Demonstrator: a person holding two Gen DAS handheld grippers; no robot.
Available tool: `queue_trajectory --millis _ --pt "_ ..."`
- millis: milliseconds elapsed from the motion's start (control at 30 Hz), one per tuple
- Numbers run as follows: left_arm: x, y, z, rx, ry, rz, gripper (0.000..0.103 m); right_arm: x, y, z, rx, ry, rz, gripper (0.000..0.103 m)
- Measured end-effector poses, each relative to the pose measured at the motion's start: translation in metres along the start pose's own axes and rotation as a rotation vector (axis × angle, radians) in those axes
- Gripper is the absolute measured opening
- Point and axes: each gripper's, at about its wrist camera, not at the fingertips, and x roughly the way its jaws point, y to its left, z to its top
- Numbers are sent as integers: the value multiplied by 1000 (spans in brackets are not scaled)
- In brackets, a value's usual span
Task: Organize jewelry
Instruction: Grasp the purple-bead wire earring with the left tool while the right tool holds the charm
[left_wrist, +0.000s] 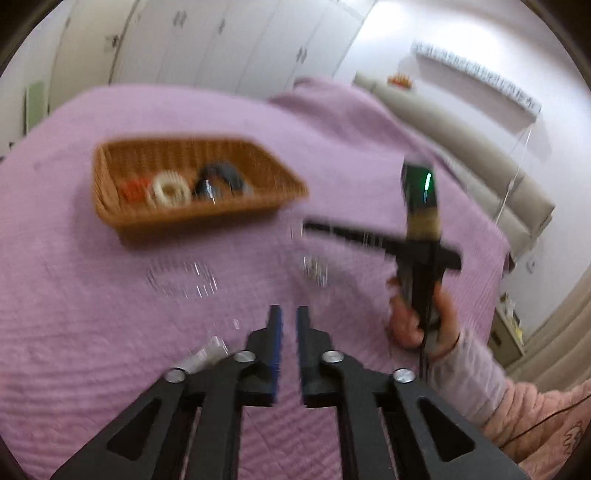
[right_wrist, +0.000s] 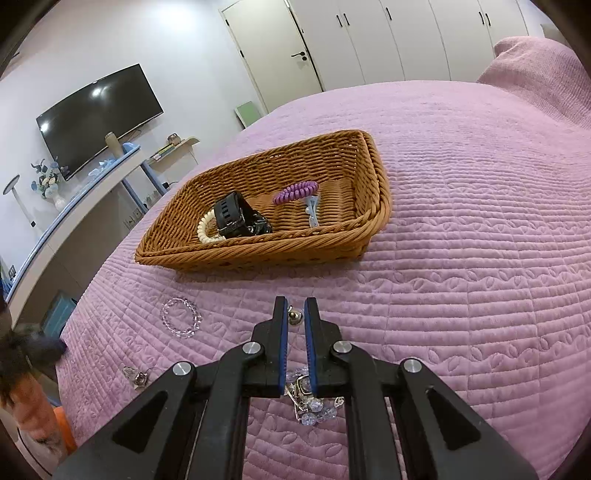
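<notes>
A brown wicker basket (right_wrist: 373, 218) sits on the purple bedspread (right_wrist: 480, 258). It holds a black watch (right_wrist: 236, 218), a cream bead bracelet (right_wrist: 204, 229), a purple coil hair tie (right_wrist: 295, 191) and a blue clip (right_wrist: 312, 212). A clear crystal bracelet (right_wrist: 181, 316) lies in front of the basket. My right gripper (right_wrist: 295, 308) hangs slightly open above a small metal piece (right_wrist: 294, 316); a pile of metal and crystal jewelry (right_wrist: 310, 400) lies under its base. My left gripper (left_wrist: 287, 317) is slightly open and empty over the bedspread, in a blurred view showing the basket (left_wrist: 110, 206) and the right gripper (left_wrist: 306, 225).
A small silver charm (right_wrist: 137, 376) lies near the bed's left edge. A clear object (left_wrist: 207, 352) lies by the left fingers. A pillow (right_wrist: 535, 74) is at the back right. A TV, shelf and wardrobe stand beyond the bed.
</notes>
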Motion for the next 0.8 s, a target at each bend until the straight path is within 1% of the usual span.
queue_trajectory --millis 33,100,233,333,367,400,467,500,533,667,800 --pt "11 -3 -6 5 26 16 28 1 0 0 1 1 0 12" --pt "29 -8 -14 10 49 71 40 2 -1 1 1 3 -1 12" --pt "59 -12 -21 27 87 203 40 4 -1 2 -2 2 -1 12" --pt "73 -16 -23 50 109 237 40 5 -1 2 -3 2 0 12" --pt "76 -16 -22 52 105 248 39 5 -1 2 -4 2 -1 12" --pt "75 -16 -22 56 97 256 37 5 -1 2 -6 1 -3 12" --pt "78 -18 -20 64 96 276 26 5 1 2 -13 0 -3 12" --pt "81 -17 -20 63 100 296 15 5 3 2 -18 -2 -3 12" --pt "83 -17 -19 62 101 303 11 4 4 2 -25 -4 -3 12" --pt "76 -19 -20 67 65 281 11 3 8 2 -41 -14 12 12" --pt "55 -29 -17 89 8 262 11 -5 12 4 -49 -34 33 12"
